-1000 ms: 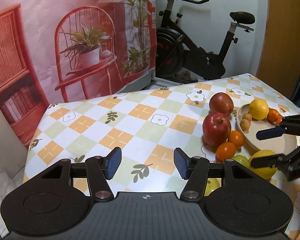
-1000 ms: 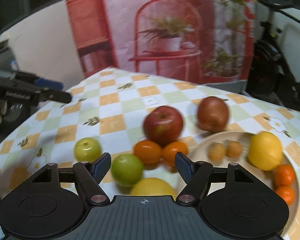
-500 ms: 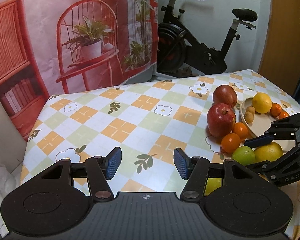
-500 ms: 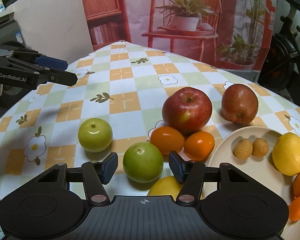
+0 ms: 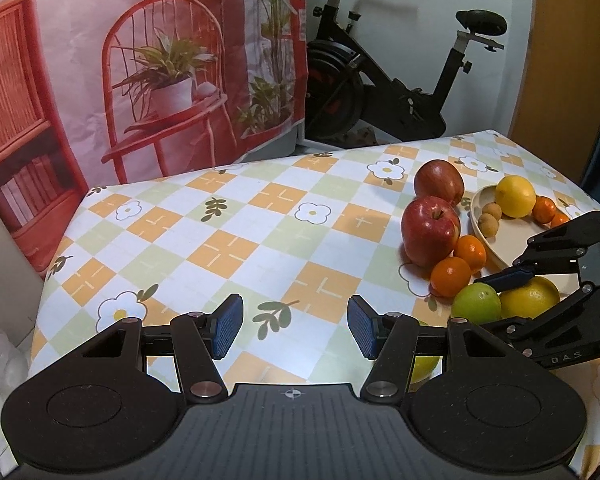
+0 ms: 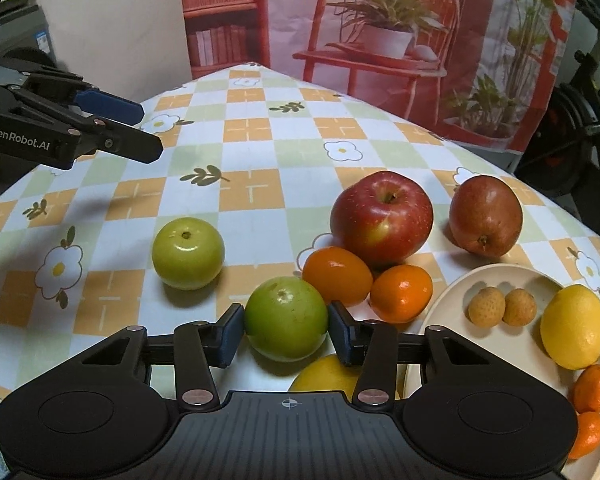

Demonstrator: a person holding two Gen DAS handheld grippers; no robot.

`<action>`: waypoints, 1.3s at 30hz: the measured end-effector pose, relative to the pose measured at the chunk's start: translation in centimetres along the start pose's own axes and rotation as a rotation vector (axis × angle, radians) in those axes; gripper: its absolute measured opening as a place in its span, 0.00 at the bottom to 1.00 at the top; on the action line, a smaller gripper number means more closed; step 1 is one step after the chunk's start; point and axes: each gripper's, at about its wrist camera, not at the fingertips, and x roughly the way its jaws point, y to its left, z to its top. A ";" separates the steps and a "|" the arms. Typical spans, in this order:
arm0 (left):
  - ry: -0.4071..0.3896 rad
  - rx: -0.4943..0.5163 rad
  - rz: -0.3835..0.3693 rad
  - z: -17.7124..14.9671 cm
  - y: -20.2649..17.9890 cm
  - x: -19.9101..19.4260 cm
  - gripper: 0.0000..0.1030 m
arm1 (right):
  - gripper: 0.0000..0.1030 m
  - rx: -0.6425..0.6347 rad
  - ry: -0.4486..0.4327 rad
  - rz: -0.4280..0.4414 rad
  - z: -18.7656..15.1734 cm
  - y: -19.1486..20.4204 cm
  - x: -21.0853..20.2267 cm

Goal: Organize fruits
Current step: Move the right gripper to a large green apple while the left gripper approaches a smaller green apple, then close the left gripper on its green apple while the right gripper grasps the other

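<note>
My right gripper [image 6: 286, 332] is closing its jaws around a green fruit [image 6: 286, 316]; both pads touch the fruit's sides as it sits on the tablecloth. A second green fruit [image 6: 188, 252] lies apart to the left. Behind them are two oranges [image 6: 335, 276], a red apple [image 6: 381, 216] and a darker apple [image 6: 485, 214]. A lemon [image 6: 323, 374] lies just under the gripper. The beige plate [image 6: 431, 312] on the right holds a lemon [image 6: 573, 326], two small brown fruits [image 6: 485, 306] and small oranges [image 6: 591, 388]. My left gripper [image 5: 296, 324] hovers open over bare cloth with nothing between its fingers.
The checked tablecloth [image 5: 228, 248] covers the table, whose far edge meets a red printed backdrop [image 5: 140, 80]. An exercise bike [image 5: 399, 92] stands behind the table's right corner. In the left wrist view the right gripper [image 5: 487, 304] reaches in from the right.
My right gripper has come forward and down over the green fruit, and its jaws have narrowed from wide apart to touching the fruit. The left gripper has stayed open and nearly still.
</note>
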 end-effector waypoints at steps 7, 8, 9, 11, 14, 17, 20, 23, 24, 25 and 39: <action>0.011 0.001 -0.031 -0.1 -0.5 0.1 0.59 | 0.40 0.020 -0.033 0.029 -0.2 -0.3 -0.6; 0.012 0.000 -0.040 -0.1 -0.6 0.2 0.59 | 0.40 0.030 -0.050 0.037 -0.3 -0.4 -0.9; 0.014 0.000 -0.048 -0.2 -0.7 0.2 0.59 | 0.40 0.041 -0.068 0.040 -0.3 -0.5 -1.3; 0.023 -0.003 -0.072 -0.2 -1.0 0.4 0.59 | 0.40 0.063 -0.104 0.037 -0.3 -0.8 -2.1; 0.037 -0.004 -0.124 -0.4 -1.8 0.7 0.59 | 0.40 0.110 -0.158 0.030 -0.6 -1.6 -3.4; 0.052 0.021 -0.157 -0.6 -2.9 1.2 0.59 | 0.40 0.164 -0.205 0.021 -1.1 -2.7 -4.8; 0.071 0.045 -0.161 -1.0 -3.9 1.9 0.59 | 0.40 0.198 -0.238 0.003 -1.9 -3.6 -6.0; 0.087 0.050 -0.156 -1.2 -4.5 2.5 0.59 | 0.40 0.219 -0.259 -0.014 -2.8 -4.2 -6.9; 0.091 0.051 -0.156 -1.2 -4.6 2.7 0.59 | 0.40 0.222 -0.264 -0.020 -3.1 -4.4 -7.2; 0.095 0.055 -0.155 -1.3 -4.7 2.9 0.59 | 0.40 0.224 -0.268 -0.027 -3.4 -4.6 -7.4; 0.143 0.053 -0.125 -1.5 -5.5 4.0 0.49 | 0.40 0.296 -0.299 -0.044 -6.6 -6.2 -8.4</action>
